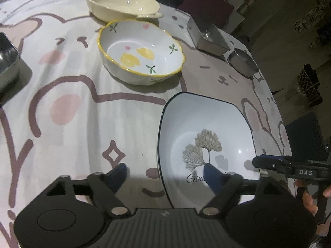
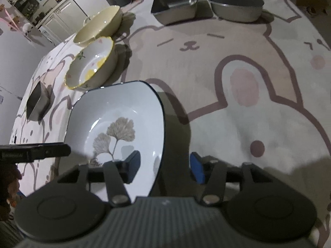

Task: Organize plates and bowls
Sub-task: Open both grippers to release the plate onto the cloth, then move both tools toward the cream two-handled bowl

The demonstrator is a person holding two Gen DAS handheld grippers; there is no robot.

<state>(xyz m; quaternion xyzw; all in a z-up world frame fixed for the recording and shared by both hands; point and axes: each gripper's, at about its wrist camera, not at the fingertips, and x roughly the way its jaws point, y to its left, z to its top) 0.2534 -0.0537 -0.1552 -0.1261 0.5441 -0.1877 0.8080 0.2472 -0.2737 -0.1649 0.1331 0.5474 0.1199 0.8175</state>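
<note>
Fingers: both pairs stood apart, pressing nothing.
Left gripper: straddled the ginkgo plate's near-left rim.
Right gripper: straddled its right rim.
Plate: lay on the tablecloth, near the lemon bowl.

I'm looking over a table under a tablecloth printed with pink cartoon bears. The room beyond is dim. In my right view, white cabinet doors stand far left, with lit shelves past them. My left view shows a dark floor and 1 mesh basket to the right.
</note>
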